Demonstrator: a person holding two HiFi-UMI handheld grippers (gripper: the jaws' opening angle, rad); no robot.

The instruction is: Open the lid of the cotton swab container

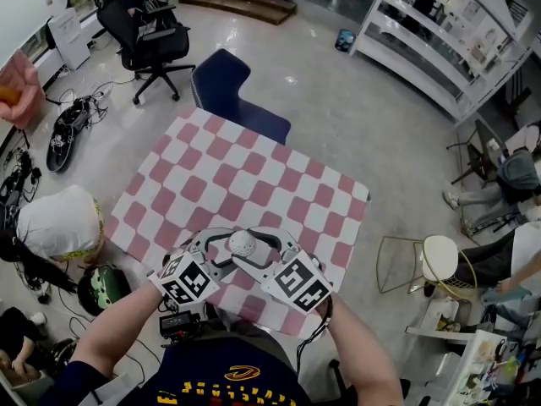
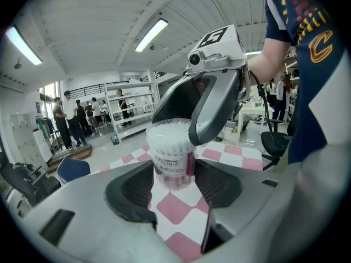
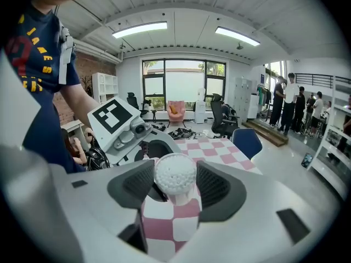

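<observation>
Container [image 1: 242,244] sits at the table's [image 1: 254,176] near edge, between both grippers. Left gripper [image 2: 174,186] jaws clamp the body low down. Right gripper [image 3: 174,193] jaws are closing around the lid [image 3: 174,174], not pressing yet. It looks like light, thin, slick plastic, so we'd hold the body firm and take the lid by its rim, gently.

The left hand-held gripper [image 2: 174,182] presses its two dark pads on the lower sides of the container [image 2: 173,160], which stands upright on the checked tabletop [image 2: 181,215] at centre. From 1 o'clock the right hand-held gripper [image 2: 192,114] reaches around the lid [image 2: 167,133], its jaws closing with the lid between them. At 9 o'clock, well apart, people [image 2: 68,122] stand near white shelves [image 2: 129,111].
</observation>
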